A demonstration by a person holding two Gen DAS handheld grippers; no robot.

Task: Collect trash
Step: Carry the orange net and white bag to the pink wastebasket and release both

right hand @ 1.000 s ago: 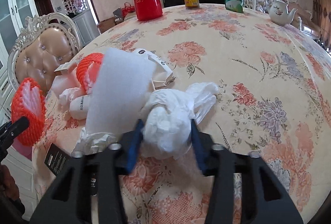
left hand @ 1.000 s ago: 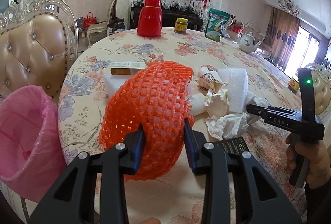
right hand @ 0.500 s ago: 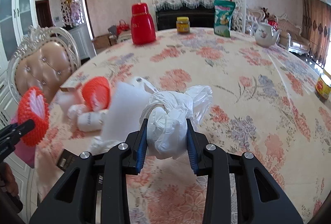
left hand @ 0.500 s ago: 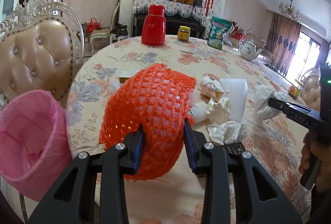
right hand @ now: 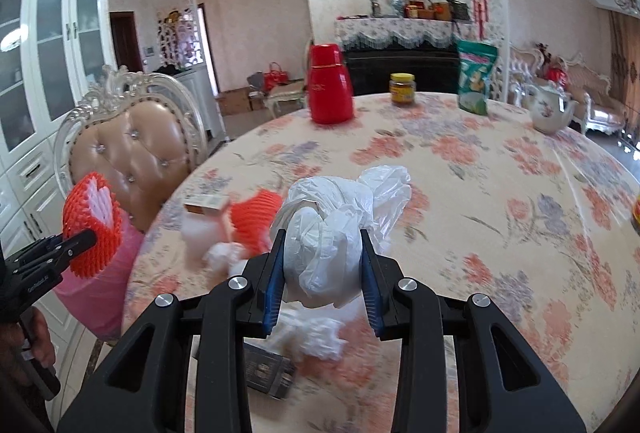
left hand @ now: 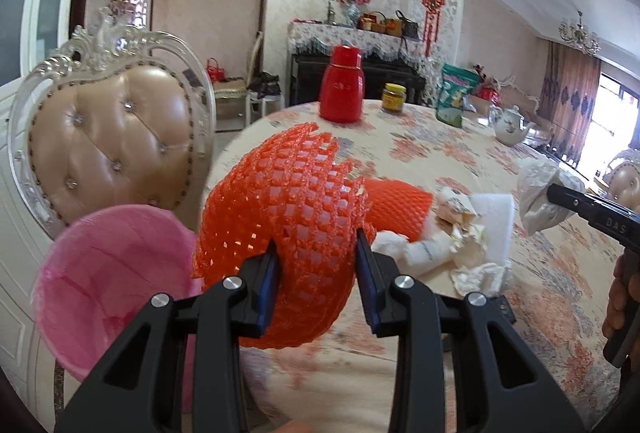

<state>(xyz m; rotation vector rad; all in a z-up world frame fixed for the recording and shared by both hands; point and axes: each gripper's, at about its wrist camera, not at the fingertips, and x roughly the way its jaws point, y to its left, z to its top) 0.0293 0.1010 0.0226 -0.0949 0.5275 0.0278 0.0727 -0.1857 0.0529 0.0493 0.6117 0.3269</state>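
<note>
The orange net (left hand: pixel 288 217), a soft foam mesh sleeve, is pinched low on its body by the left gripper (left hand: pixel 316 281) and held just right of the pink bin (left hand: pixel 108 273). It looks feather-light and springy; it is squashed a little at the pads, so a mid-body grip seems right. A knotted white bag (right hand: pixel 328 233), thin, crinkly and probably slippery plastic, is clamped between the pads of the right gripper (right hand: pixel 322 273), above the floral table (right hand: pixel 500 193); those jaws have just been closing on it. The knot seems the firmest hold. More scraps are left on the table: 1 more net (left hand: pixel 396 205), foam sheet (left hand: pixel 496 221), crumpled paper (left hand: pixel 480 273).
</note>
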